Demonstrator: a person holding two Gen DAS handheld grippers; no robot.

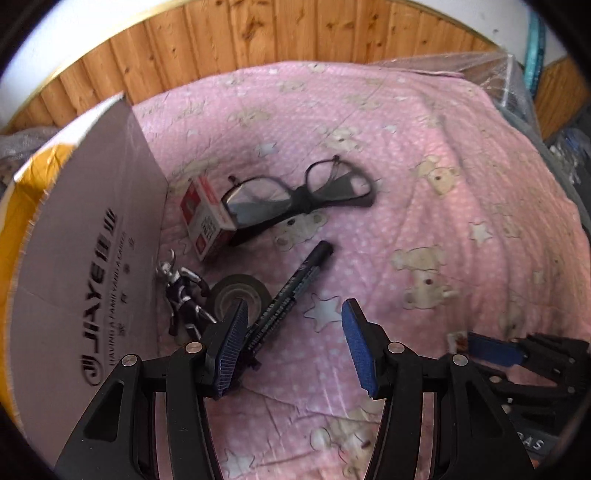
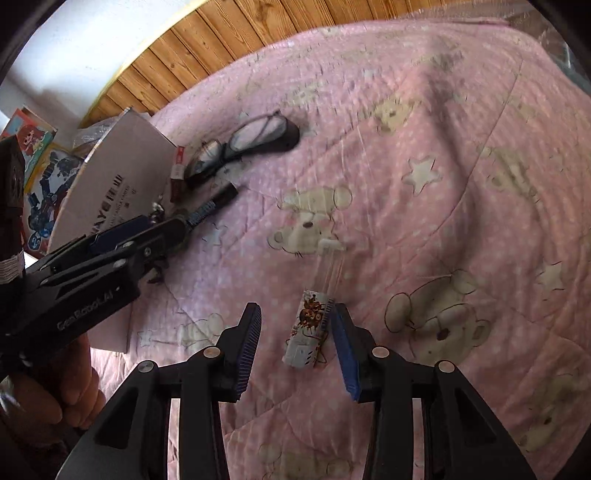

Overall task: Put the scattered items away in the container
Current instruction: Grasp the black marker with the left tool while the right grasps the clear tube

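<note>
On the pink quilt lie black glasses, a red-and-white box, a silver toy figure, a dark tape roll and a black marker. They sit beside the cardboard box. My left gripper is open just above the marker, whose lower end runs behind the left finger. My right gripper is open around a small white printed packet. The packet lies close against the right pad; the left pad stands clear of it.
Wooden wall panelling runs behind the bed. A clear plastic-wrapped bundle sits at the far right edge. Colourful toy boxes stand past the cardboard box. A person's hand holds the left gripper.
</note>
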